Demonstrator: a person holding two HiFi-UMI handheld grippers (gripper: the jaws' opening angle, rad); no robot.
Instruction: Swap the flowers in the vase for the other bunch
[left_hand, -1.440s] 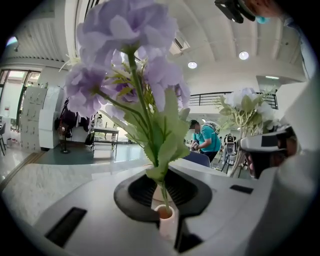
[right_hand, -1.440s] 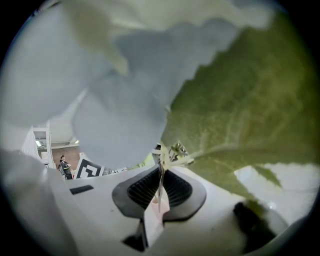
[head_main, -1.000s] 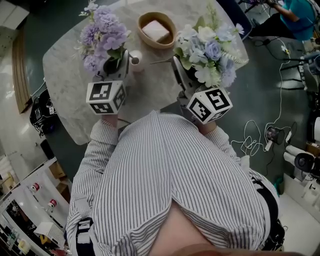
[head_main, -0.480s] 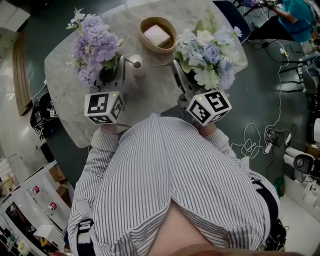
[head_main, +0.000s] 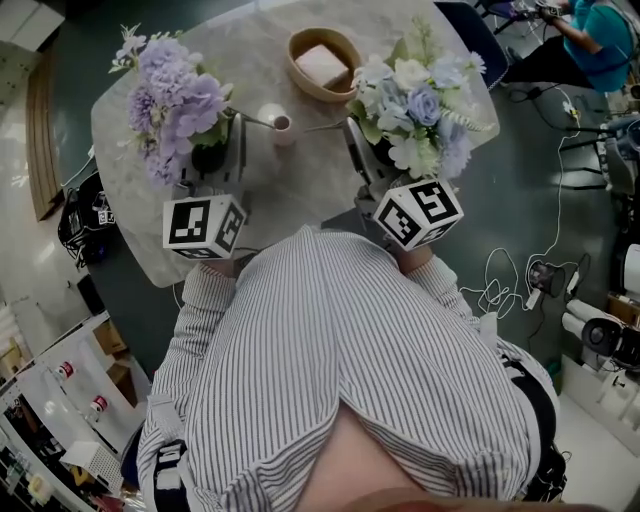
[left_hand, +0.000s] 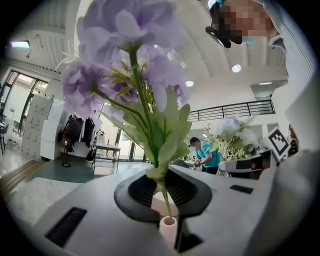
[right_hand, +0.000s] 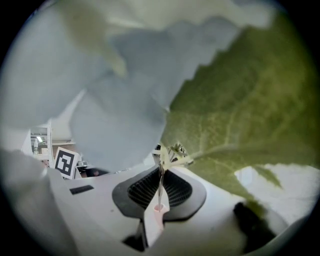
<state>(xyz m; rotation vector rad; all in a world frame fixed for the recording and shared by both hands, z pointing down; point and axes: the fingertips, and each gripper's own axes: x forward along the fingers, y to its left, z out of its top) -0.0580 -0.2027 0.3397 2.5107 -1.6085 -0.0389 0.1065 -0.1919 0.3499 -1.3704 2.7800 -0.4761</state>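
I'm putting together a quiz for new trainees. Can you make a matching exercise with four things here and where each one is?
1 purple bunch
2 blue and white bunch
3 vase
4 wooden bowl

A on the table, between the bunches
B held by the right gripper
C at the table's far side
D held by the left gripper

Pairs: 1-D, 2-B, 3-A, 4-C

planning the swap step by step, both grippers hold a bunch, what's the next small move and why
Probably shift the right gripper left until the stem of the blue-and-white bunch is over the vase. The vase's mouth looks empty, the left gripper holds the purple bunch off to the vase's left, and the right gripper is shut on its bunch's stem.
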